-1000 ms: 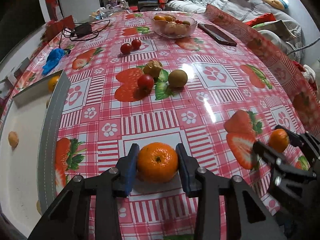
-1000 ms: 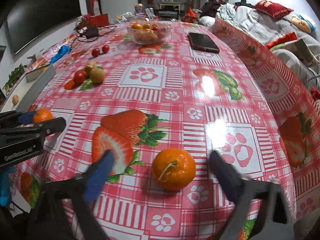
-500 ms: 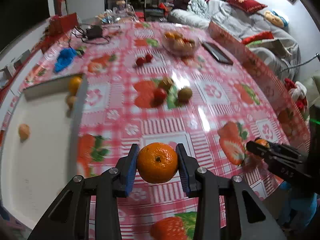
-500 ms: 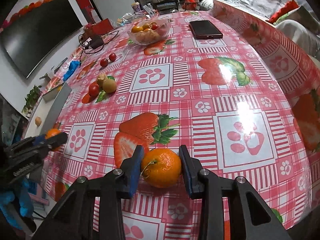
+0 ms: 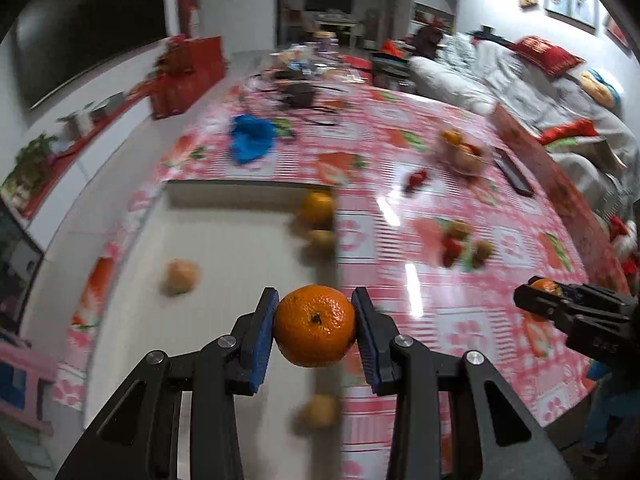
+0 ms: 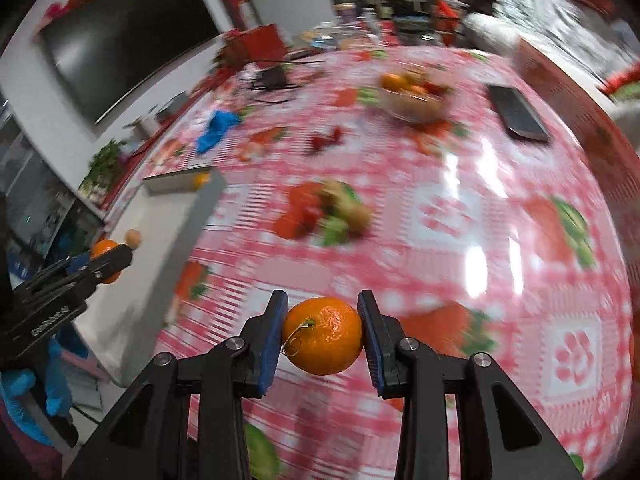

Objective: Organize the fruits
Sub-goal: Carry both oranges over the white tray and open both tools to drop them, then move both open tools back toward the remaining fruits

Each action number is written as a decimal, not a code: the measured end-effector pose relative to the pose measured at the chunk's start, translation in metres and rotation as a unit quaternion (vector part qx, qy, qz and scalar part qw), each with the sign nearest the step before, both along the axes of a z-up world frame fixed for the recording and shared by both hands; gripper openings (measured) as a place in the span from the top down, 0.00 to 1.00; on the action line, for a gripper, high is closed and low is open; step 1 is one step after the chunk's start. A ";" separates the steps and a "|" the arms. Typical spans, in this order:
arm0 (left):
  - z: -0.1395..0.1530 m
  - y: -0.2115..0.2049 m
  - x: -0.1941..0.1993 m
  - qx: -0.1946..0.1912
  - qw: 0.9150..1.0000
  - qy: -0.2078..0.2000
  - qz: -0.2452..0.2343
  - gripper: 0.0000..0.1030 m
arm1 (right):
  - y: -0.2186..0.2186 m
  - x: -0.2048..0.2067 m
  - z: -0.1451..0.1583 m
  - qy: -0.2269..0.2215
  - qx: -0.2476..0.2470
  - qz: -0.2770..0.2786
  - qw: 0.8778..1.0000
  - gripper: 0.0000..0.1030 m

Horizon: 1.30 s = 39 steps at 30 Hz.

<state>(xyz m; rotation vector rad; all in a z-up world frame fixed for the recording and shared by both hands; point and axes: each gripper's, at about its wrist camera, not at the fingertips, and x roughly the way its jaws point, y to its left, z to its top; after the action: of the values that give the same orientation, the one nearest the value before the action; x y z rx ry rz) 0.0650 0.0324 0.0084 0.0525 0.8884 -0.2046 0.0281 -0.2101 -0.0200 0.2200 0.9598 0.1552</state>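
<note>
Mandarins fill both claws. The left gripper [image 5: 315, 330] is narrow and clamps a mandarin [image 5: 315, 331] between its blue pads [image 5: 264, 336], with the stem end turned to the camera; the fruit hangs clear of any surface. Below and ahead of this claw lies the white tray [image 5: 224, 240]. Its far wall stands ahead, and its right wall runs forward just under the held fruit. In the tray, ahead and a little right of the claw, an orange fruit [image 5: 317, 206] sits in the far right corner, with a brownish fruit [image 5: 321, 238] just beside it. A pale round fruit [image 5: 182, 276] lies ahead to the left, and another blurred yellowish fruit [image 5: 320, 410] shows under the claw.

The right gripper [image 6: 322, 334] has just been closing, and it now presses on a second mandarin [image 6: 322, 335], which has a thin stem curling on its left side. This fruit is lifted above the red strawberry tablecloth [image 6: 500, 240]. Ahead of this claw lies a blurred group of small fruits [image 6: 336, 208]. Far ahead to the right stands a glass bowl [image 6: 414, 98] with fruits inside, and right of it a dark phone [image 6: 518, 114]. Far ahead to the left lies a blue cloth [image 6: 218, 128]. The left claw appears at the left side of this view, well apart, over the tray.
</note>
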 end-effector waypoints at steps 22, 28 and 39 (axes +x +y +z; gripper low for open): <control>-0.063 0.085 0.015 0.009 0.995 0.063 0.080 0.55 | 0.182 0.099 -0.029 0.062 -0.013 0.163 0.985 0.63; -0.060 0.087 0.014 0.017 0.995 0.048 0.086 0.22 | 0.185 0.100 -0.025 0.060 -0.014 0.163 0.985 0.36; -0.047 0.076 0.014 0.019 0.995 0.050 0.080 0.21 | 0.169 0.090 -0.006 0.035 -0.030 0.144 0.988 0.19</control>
<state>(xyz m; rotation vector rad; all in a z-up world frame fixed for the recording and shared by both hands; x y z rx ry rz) 0.0786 0.1082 -0.0390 0.0067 0.9914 -0.0409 0.1179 -0.0413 -0.0264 0.0299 1.0612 0.3862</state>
